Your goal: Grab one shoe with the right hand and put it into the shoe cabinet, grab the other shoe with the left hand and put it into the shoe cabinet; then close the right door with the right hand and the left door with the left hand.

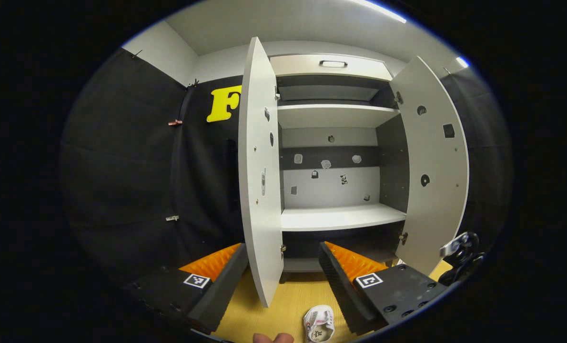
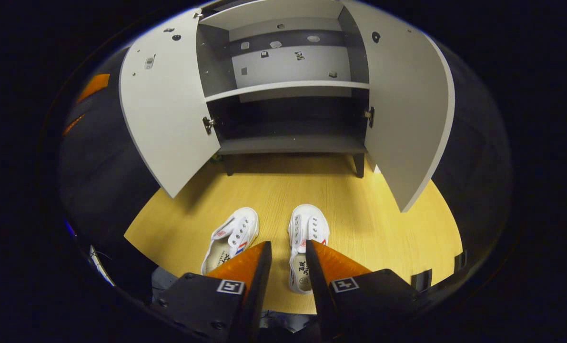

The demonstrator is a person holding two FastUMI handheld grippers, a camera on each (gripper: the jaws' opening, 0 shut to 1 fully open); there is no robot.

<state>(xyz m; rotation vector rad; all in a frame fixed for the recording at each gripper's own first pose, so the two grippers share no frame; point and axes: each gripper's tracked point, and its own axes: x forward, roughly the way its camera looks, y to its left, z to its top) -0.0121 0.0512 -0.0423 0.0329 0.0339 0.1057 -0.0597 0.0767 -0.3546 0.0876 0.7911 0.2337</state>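
Note:
Two white canvas shoes lie side by side on the wooden floor before the shoe cabinet. The left shoe is angled; the right shoe points straight at the cabinet. My right gripper hovers open over the right shoe's heel, with the heel showing in the narrow gap between its fingers. My left gripper is held higher and wide open, facing the cabinet with nothing between its fingers. One shoe shows just below it.
Both cabinet doors stand wide open: the left door and the right door. The left door's edge is close in front of my left gripper. The shelves hold nothing. A fingertip shows at the bottom edge.

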